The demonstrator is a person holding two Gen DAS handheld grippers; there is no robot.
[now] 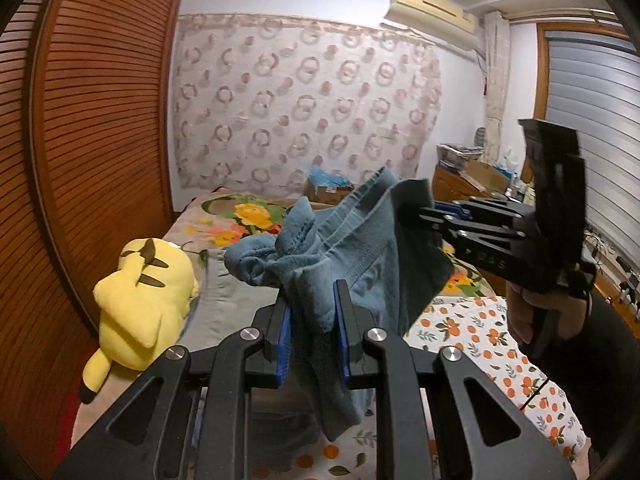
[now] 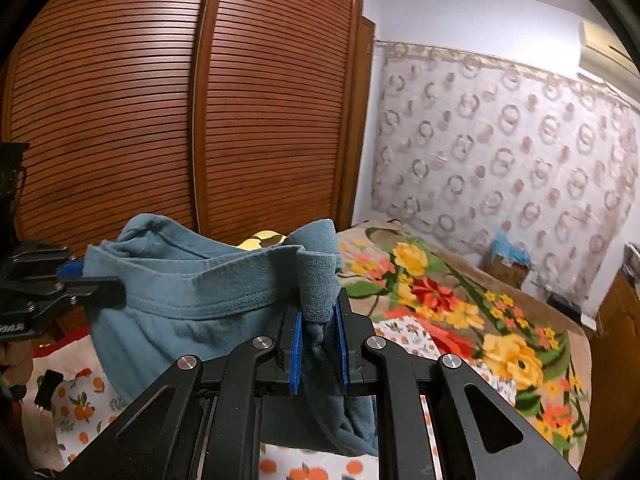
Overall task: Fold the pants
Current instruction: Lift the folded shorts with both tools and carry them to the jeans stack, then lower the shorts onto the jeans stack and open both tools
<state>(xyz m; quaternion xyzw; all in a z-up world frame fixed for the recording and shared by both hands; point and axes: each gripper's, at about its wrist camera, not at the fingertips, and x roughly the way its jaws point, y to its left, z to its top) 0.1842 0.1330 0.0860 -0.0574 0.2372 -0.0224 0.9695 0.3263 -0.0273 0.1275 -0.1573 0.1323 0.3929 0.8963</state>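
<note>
The blue-grey pants (image 1: 352,240) hang in the air above the bed, held at the waistband by both grippers. My left gripper (image 1: 314,304) is shut on one bunched end of the waistband. My right gripper (image 1: 420,216) comes in from the right of the left wrist view and is shut on the other end. In the right wrist view the right gripper (image 2: 318,312) pinches the pants (image 2: 192,292), and the left gripper (image 2: 100,284) grips them at the left. The legs hang down out of sight.
A yellow plush toy (image 1: 148,300) lies at the bed's left side by the slatted wooden wardrobe (image 1: 88,128). The bed has a floral blanket (image 2: 460,300) and an orange-print sheet (image 1: 480,332). A cluttered wooden dresser (image 1: 464,180) stands at the right.
</note>
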